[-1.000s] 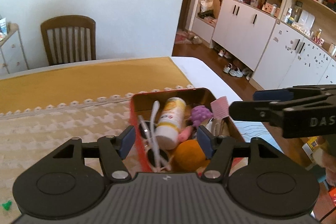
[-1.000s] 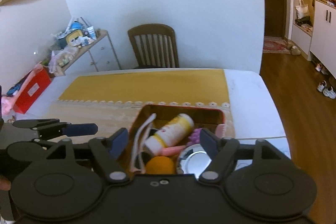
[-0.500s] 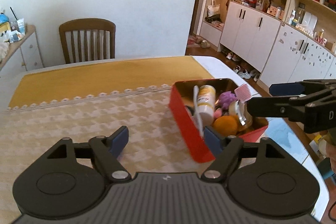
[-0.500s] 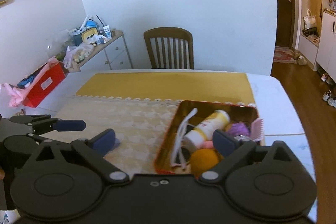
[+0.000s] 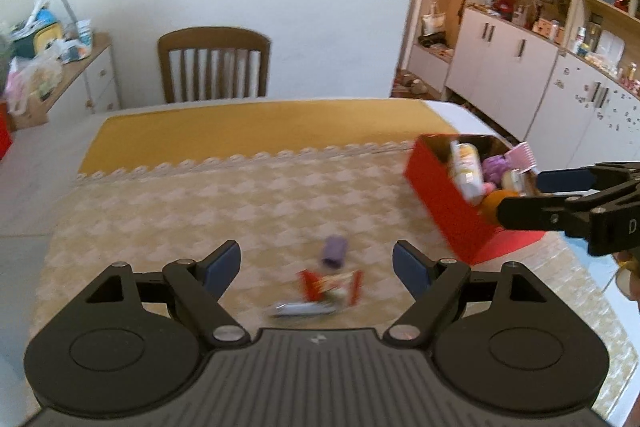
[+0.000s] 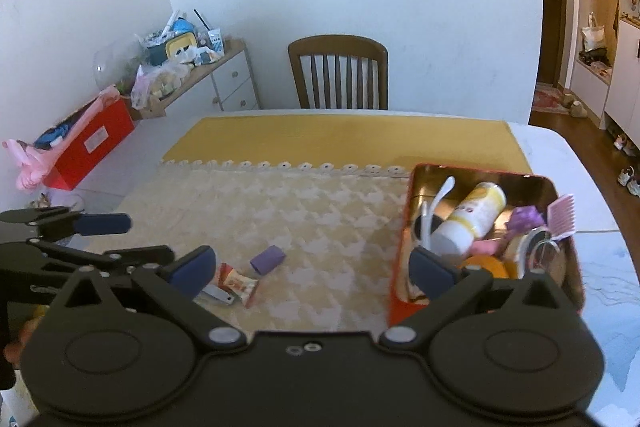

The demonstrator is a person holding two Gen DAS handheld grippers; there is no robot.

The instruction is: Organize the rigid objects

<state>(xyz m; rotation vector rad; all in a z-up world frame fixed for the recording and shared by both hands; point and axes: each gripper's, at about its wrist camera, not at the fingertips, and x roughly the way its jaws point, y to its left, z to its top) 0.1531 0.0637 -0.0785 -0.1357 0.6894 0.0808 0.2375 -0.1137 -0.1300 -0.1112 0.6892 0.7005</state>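
Left tool (image 5: 316, 265) and right tool (image 6: 312, 267): jaws apart, just opened wider, nothing between. Red tin (image 6: 400, 239) sits near the tabletop's (image 6: 320, 219) right edge.

Left tongs (image 5: 317, 263) angled downward, jaws wide apart and just widened, nothing between the pads, right tongs (image 6: 311, 267) alongside at a like downward tilt, jaws spread widest, just widened too, gripping nothing, fingertips of a hand (image 6: 16, 341) behind the left tongs
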